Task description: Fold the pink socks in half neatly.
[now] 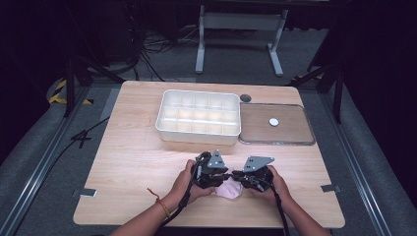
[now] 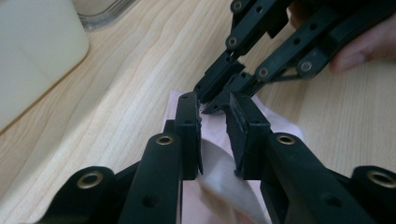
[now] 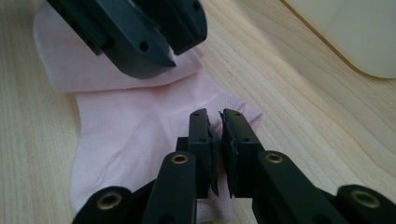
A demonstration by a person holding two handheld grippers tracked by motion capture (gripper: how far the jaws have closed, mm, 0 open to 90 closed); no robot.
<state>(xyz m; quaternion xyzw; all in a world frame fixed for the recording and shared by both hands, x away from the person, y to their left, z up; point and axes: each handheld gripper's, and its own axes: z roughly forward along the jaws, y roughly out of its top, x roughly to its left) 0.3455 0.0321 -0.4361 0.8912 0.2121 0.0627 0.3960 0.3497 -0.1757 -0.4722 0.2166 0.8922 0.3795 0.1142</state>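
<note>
A pale pink sock [image 1: 230, 191] lies on the wooden table near its front edge, between my two hands. In the left gripper view a raised fold of the sock [image 2: 219, 179] stands between the jaws of my left gripper [image 2: 213, 103], which are a little apart, so it is open. My right gripper [image 3: 214, 115] has its jaws almost together on the sock's edge [image 3: 126, 126]. Seen from above, the left gripper [image 1: 225, 181] and the right gripper [image 1: 237, 182] meet tip to tip over the sock. The left gripper's jaws [image 3: 180, 49] hover over the folded far part.
A white box with several compartments [image 1: 198, 117] stands at the middle back of the table. To its right lies a flat clear-rimmed tray [image 1: 295, 140] with a small white disc [image 1: 273, 121] on it. A dark round cap [image 1: 245, 98] sits behind the tray.
</note>
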